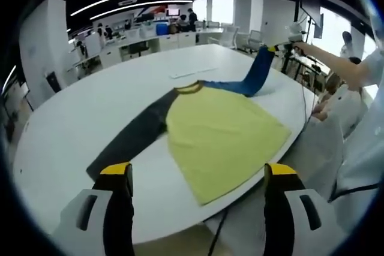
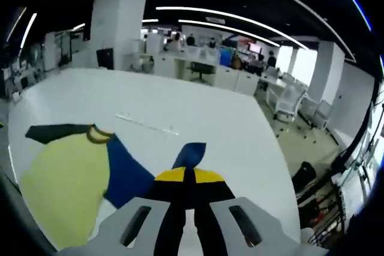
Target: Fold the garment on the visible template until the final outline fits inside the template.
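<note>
Right gripper view looks along the right gripper [image 2: 189, 178], whose jaws are pressed together on the cuff of the blue sleeve [image 2: 189, 153]. Lifting the cuff off the table [image 2: 198, 112] frees the sleeve so it can be carried over the yellow body, which is probably the first fold. From the cuff the blue cloth runs down and left to the shirt [image 2: 60, 178], which lies flat near the table's close edge, its collar [image 2: 97, 134] toward the middle and the dark sleeve [image 2: 54, 131] spread out beyond it.

Left gripper view shows the left gripper [image 1: 198, 175] with jaws wide apart, holding nothing, poised above the hem side of the shirt [image 1: 222, 136]. It seems kept clear and ready, perhaps to pin the body or take the dark sleeve [image 1: 132, 139] next. There the blue sleeve [image 1: 255, 76] rises steeply to the right gripper [image 1: 275, 48] held by an outstretched arm. A faint line [image 2: 147, 124] lies past the collar; whether it belongs to the template I cannot tell.
</note>
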